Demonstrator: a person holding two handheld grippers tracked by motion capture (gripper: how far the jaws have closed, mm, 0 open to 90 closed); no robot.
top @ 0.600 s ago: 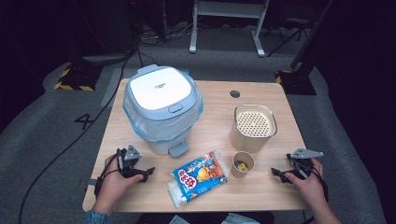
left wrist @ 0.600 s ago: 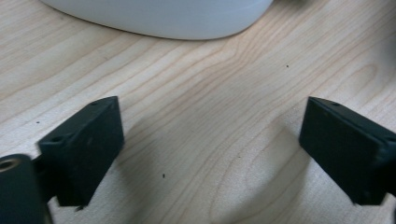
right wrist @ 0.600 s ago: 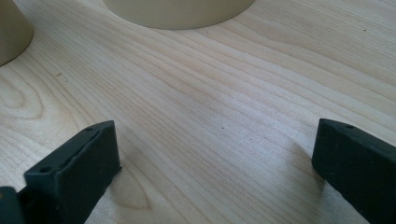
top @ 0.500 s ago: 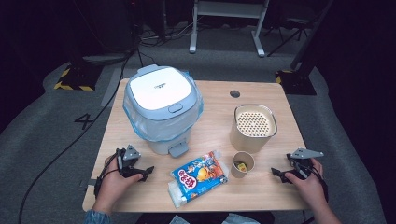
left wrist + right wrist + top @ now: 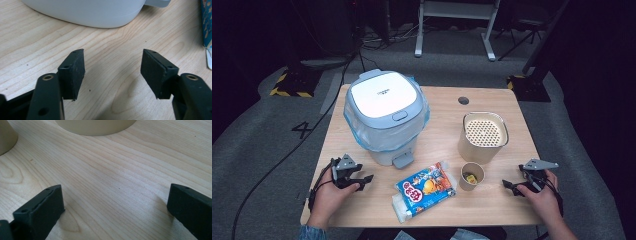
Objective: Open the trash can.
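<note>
Snack bag [image 5: 425, 191] mid-desk, closer to left gripper [image 5: 357, 181]
Both sets of fingers open, empty; right gripper [image 5: 514, 186] sits past the paper cup [image 5: 472, 175]; bag's long axis runs diagonally

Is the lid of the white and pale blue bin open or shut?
Shut. The flat white lid lies level on the white and pale blue bin, with no gap showing around its edge in the high view.
</note>
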